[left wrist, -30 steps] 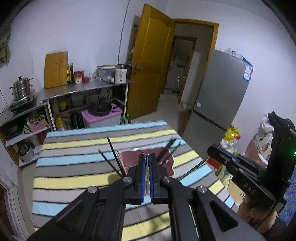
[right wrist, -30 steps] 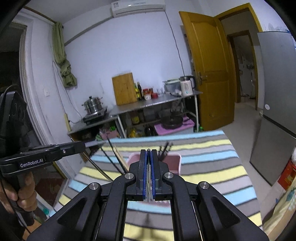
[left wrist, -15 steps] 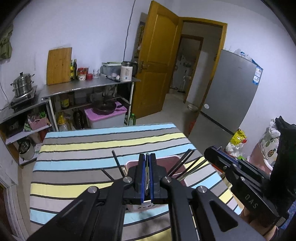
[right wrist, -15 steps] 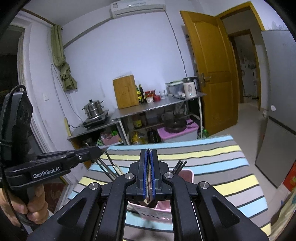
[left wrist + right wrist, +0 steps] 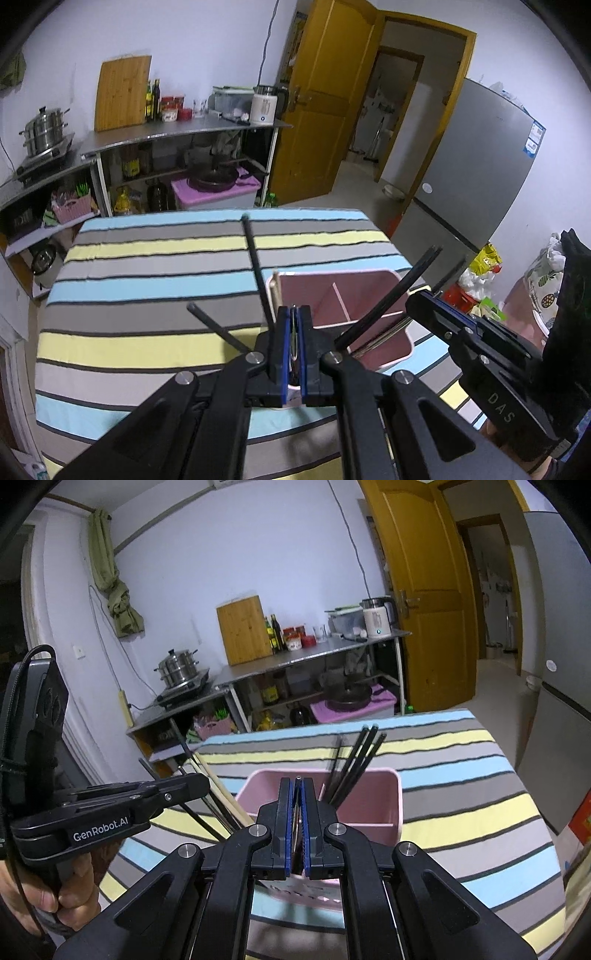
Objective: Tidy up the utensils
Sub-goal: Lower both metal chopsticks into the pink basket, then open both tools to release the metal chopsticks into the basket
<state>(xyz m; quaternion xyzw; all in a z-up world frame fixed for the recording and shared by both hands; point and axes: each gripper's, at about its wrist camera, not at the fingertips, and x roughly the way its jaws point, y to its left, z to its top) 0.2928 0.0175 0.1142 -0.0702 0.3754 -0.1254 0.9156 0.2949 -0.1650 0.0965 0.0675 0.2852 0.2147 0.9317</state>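
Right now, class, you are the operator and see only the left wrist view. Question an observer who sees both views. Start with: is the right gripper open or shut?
Observer: Shut. The right wrist view shows the right gripper with its blue pads together, in front of the pink bin.
Operator: What leans out beside my left gripper?
Observer: Pale wooden chopsticks, slanting over the bin's left rim, just behind the left gripper.
Operator: And the black chopsticks on the other side?
Observer: The black chopsticks stand as a bundle in the bin's right part. At least three tips fan out above the far rim.
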